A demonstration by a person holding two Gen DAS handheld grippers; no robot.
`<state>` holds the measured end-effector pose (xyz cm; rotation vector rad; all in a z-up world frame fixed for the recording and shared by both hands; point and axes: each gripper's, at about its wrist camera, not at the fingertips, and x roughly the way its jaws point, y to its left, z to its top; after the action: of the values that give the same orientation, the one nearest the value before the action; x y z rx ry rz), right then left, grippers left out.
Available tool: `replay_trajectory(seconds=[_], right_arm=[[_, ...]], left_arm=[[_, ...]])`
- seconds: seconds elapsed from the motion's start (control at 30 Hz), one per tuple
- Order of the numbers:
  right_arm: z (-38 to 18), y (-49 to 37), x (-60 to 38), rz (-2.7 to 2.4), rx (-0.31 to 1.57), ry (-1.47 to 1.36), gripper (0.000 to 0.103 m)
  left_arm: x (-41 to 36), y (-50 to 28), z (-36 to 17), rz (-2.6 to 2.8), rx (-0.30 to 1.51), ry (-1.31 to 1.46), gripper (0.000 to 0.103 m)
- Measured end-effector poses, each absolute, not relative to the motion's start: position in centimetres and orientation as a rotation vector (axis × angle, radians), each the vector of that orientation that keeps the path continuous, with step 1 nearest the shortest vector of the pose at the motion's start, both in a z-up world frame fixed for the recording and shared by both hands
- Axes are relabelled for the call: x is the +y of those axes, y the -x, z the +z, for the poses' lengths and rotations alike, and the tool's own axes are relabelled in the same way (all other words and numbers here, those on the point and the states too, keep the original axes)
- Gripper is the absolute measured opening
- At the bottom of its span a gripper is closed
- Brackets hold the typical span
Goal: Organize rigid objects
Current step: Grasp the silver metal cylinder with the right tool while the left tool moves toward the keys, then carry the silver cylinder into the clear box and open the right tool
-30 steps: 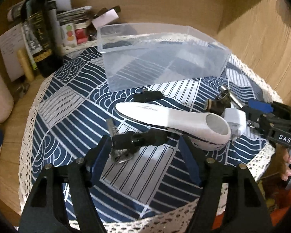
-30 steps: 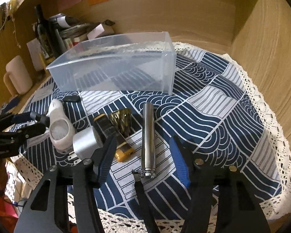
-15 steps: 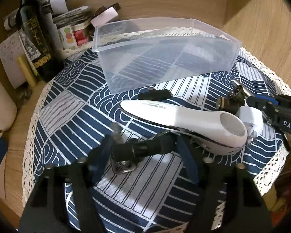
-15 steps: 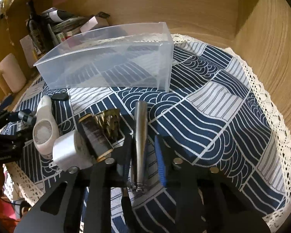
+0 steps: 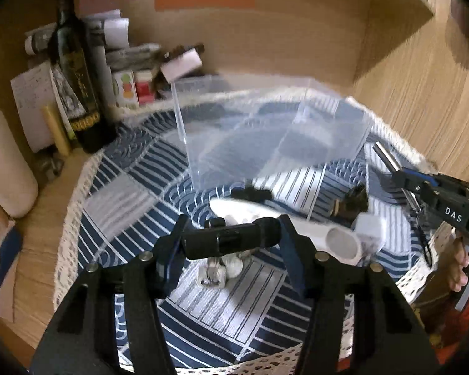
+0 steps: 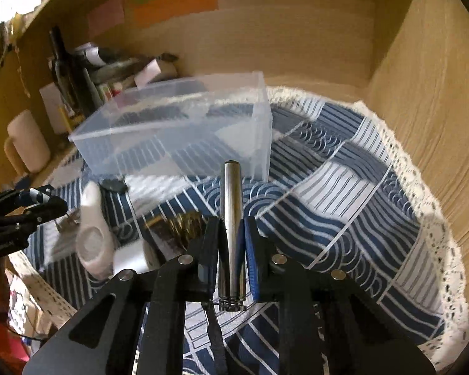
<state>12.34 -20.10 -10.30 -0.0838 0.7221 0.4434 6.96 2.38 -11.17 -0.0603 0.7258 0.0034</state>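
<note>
My left gripper [image 5: 231,240] is shut on a black cylindrical tool [image 5: 231,242], held crosswise above the cloth, with its metal clamp end [image 5: 214,273] hanging below. My right gripper [image 6: 233,243] is shut on a silver metal tube [image 6: 231,212], lifted and pointing away toward the clear plastic bin [image 6: 178,134]. The bin also shows in the left wrist view [image 5: 265,134]. A white handheld device [image 5: 297,231] lies on the cloth; it also shows in the right wrist view [image 6: 92,231]. A small black piece [image 6: 112,185] lies near the bin.
A white cube adapter [image 5: 369,229] and dark gold-trimmed items [image 6: 178,228] lie on the blue patterned tablecloth [image 6: 344,206]. A dark bottle [image 5: 78,78], boxes and papers stand at the back left. A white cylinder [image 5: 6,165] stands left. Wooden walls close the back and right.
My left gripper closed on the black tool and lifted it. My right gripper closed on the silver tube and raised it off the cloth.
</note>
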Motion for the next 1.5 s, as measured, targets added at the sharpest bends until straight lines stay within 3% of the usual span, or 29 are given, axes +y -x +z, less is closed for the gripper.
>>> replay_trajectory(seconds=[0.4,0.8,1.0,1.27,1.5], right_arm=[[-2.4,-13.9,-19.2,0.461,0.503,0.094,0.014],[2.8,-18.9,-15.9,0.506,0.405,0.120,0.014],[1.2,-21.5,-14.0,0.526,0.465,0.140,0.014],[-5.1,-25.1,-12.2,0.532,0.674,0.202,0.014],[-9.0,-26.6,-11.0,0.544,0.807,0.268,0.014]], left_arm=[[3.2,-9.4,-4.5,-0.032,0.588,0.098,0.055],[5.2,-15.8,-2.9,-0.044,0.644,0.149,0.055],[4.8,-19.2,-5.1,-0.069,0.729,0.137,0.055],[3.6,-22.8,-9.5,-0.093,0.865,0.102,0.055],[2.8,-23.4,-10.6,-0.093,0.875,0.061,0.057]])
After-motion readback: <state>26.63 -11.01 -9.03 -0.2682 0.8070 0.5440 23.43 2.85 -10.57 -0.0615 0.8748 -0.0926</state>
